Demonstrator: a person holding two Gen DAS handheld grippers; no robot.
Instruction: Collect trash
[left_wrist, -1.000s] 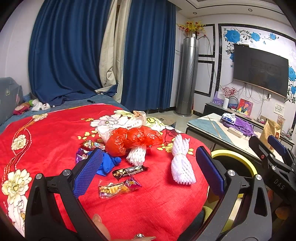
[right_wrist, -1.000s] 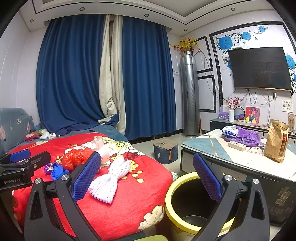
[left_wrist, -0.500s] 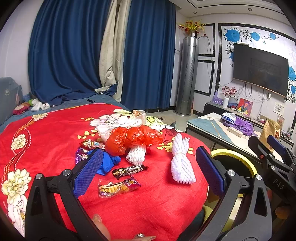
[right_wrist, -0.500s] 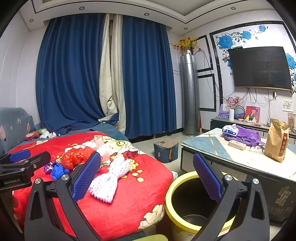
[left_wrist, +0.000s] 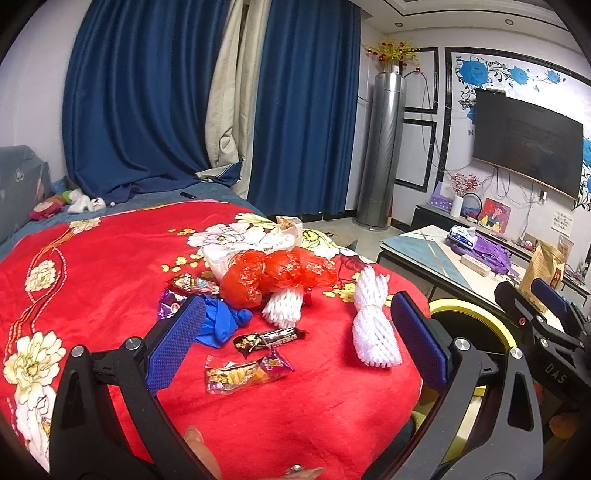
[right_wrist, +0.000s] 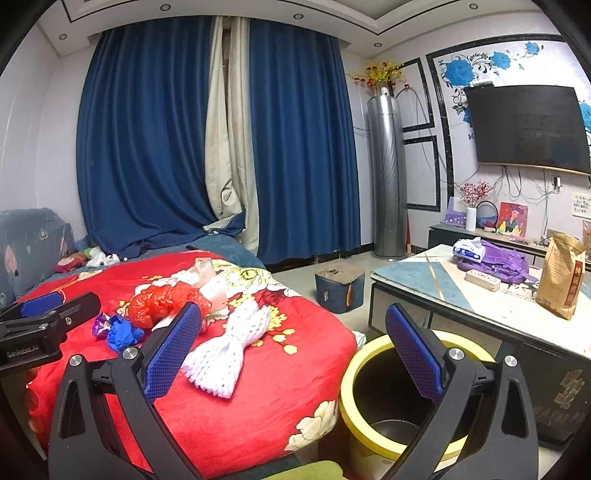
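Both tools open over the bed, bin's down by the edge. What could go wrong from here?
1. The trash is bunched: the red plastic bag overlaps the small foam net and the blue glove, so one grab may drag the neighbours.
2. The flat snack wrappers lie on the soft red blanket; the left tool could pinch fabric instead.
3. The large foam net lies near the bed edge beside the yellow-rimmed bin; a nudge could drop it to the floor.

A bed covered by a red floral blanket (left_wrist: 110, 266) holds scattered trash: a red plastic bag (left_wrist: 273, 275), white foam nets (left_wrist: 373, 328), a blue glove (left_wrist: 219, 325) and snack wrappers (left_wrist: 243, 373).
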